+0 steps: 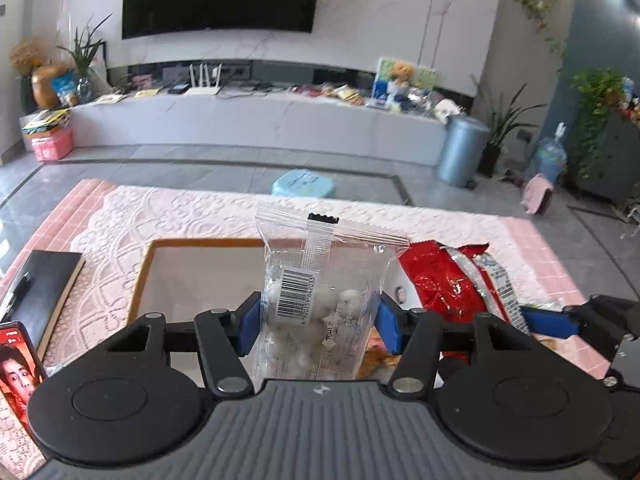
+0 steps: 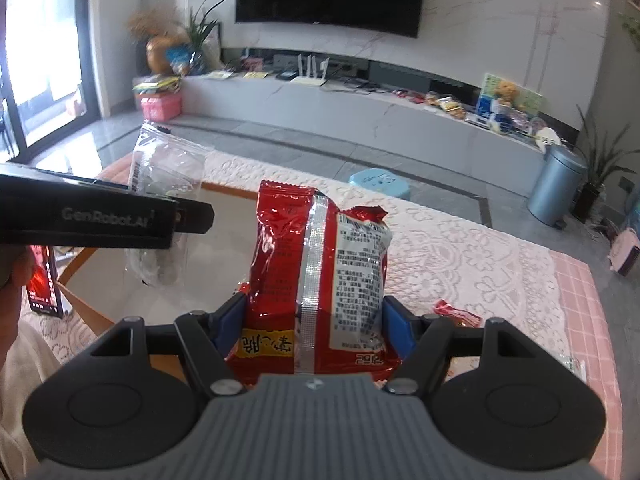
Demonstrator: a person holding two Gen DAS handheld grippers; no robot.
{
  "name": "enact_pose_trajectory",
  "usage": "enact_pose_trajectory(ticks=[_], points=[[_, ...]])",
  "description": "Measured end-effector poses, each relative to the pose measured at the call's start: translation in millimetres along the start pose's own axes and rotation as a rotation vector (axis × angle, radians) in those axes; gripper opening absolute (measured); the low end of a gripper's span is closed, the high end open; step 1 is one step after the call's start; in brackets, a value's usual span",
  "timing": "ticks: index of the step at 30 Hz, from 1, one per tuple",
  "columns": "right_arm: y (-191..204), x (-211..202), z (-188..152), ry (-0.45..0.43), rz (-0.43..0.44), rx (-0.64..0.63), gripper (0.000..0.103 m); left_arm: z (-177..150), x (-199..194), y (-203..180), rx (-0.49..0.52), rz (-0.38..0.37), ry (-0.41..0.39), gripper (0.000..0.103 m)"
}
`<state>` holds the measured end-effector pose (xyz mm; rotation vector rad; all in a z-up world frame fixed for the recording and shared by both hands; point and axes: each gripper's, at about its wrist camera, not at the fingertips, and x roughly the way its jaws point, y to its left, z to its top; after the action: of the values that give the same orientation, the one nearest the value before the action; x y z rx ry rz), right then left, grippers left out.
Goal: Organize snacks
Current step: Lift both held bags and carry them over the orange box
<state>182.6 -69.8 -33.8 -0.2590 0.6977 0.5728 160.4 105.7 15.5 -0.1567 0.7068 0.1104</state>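
My left gripper (image 1: 318,326) is shut on a clear bag of white round candies (image 1: 320,280) and holds it upright above a shallow wooden-rimmed tray (image 1: 192,268). My right gripper (image 2: 314,328) is shut on a red snack bag (image 2: 316,276) with a silver seam, held upright above the table. The red bag also shows to the right in the left wrist view (image 1: 444,280). The clear bag shows at the left of the right wrist view (image 2: 164,184), behind the body of the left gripper (image 2: 100,220).
The table has a pink lace cloth (image 2: 460,248). A small red wrapper (image 2: 456,314) lies on it to the right. A phone (image 1: 16,364) and a black book (image 1: 44,284) lie left of the tray. A blue stool (image 1: 304,184) stands on the floor beyond the table.
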Motion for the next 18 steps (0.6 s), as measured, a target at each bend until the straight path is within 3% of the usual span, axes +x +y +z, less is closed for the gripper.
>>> enact_pose_trajectory(ticks=[18], points=[[17.2, 88.7, 13.3, 0.128, 0.013, -0.169, 0.07, -9.9, 58.5, 24.8, 0.02, 0.09, 0.165, 0.066]])
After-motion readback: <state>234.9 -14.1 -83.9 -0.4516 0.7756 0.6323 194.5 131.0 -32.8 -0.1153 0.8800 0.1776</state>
